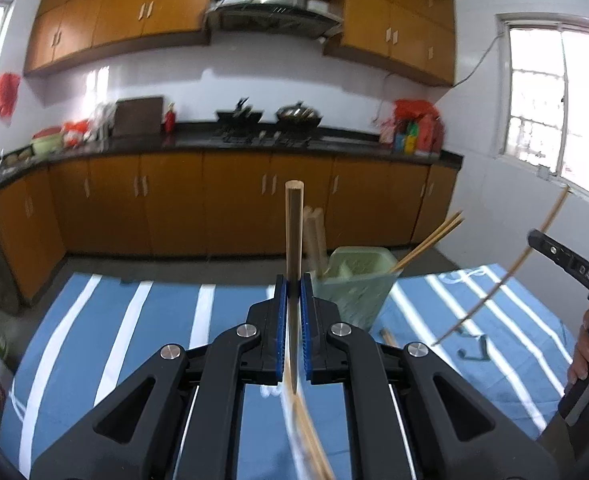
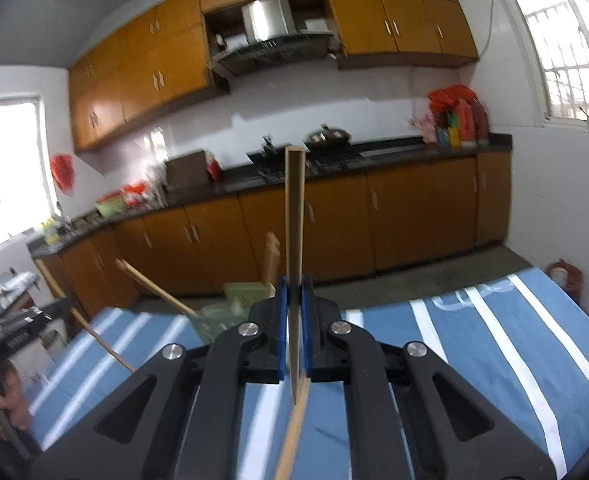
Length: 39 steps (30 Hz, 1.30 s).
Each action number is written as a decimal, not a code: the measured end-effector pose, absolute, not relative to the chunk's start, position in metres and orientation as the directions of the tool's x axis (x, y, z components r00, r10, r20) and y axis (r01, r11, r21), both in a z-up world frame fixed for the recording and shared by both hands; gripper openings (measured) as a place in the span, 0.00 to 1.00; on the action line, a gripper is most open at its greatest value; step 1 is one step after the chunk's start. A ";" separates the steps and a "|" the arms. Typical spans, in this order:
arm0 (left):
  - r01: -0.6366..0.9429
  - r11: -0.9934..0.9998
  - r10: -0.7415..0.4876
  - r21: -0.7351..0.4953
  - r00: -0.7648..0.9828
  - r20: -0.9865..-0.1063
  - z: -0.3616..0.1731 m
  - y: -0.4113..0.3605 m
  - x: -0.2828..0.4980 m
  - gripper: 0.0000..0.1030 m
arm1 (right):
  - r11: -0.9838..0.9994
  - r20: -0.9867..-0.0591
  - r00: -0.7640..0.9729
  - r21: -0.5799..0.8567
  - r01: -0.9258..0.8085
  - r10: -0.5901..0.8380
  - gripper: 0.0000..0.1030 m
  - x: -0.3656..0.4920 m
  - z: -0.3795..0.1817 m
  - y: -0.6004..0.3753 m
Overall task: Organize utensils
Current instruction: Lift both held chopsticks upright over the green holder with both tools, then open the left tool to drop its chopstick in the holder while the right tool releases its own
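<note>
While clamped upright, each hand-held gripper — left (image 1: pixel 293 284), right (image 2: pixel 293 284) — grips pale bamboo chopstick (image 1: pixel 293 232).

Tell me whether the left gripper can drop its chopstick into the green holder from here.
Probably yes. The left gripper is shut on a chopstick, and the green holder stands just beyond it, slightly right. Its open top faces up; the chopsticks already inside lean away, leaving room.

Daylight pours in from windows (image 1: pixel 542 96) on both sides of the kitchen — blown out to white, with glare on the tiled wall (image 1: pixel 94 80). Fisheye bending curves the cabinets (image 2: pixel 134 76), and dark vignettes fill the corners. Motion blur softens the countertop clutter (image 2: pixel 454 116) — especially in the right wrist view.
</note>
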<state>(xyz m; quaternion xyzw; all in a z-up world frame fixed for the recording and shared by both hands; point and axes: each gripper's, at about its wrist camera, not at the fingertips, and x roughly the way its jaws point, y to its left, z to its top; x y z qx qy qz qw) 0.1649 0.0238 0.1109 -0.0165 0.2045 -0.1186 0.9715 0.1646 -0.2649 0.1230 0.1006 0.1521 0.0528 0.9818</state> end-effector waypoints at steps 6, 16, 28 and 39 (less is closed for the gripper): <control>0.263 0.962 -0.272 -0.071 0.920 -0.284 0.149 -0.001 0.169 0.07 | 0.960 -0.151 0.971 0.242 -0.144 0.184 0.07 0.165 0.169 -0.254; 0.196 0.973 -0.217 -0.124 0.959 -0.183 0.160 -0.029 0.230 0.07 | 0.966 -0.082 0.985 0.220 -0.133 0.155 0.07 0.227 0.169 -0.226; 0.200 0.974 -0.222 -0.105 0.935 -0.275 0.124 -0.043 0.260 0.07 | 0.975 -0.232 0.961 0.197 -0.108 0.153 0.07 0.283 0.120 -0.211; 0.195 0.971 -0.227 -0.139 0.937 -0.267 0.135 -0.034 0.254 0.45 | 0.969 -0.231 0.958 0.215 -0.120 0.170 0.25 0.272 0.125 -0.211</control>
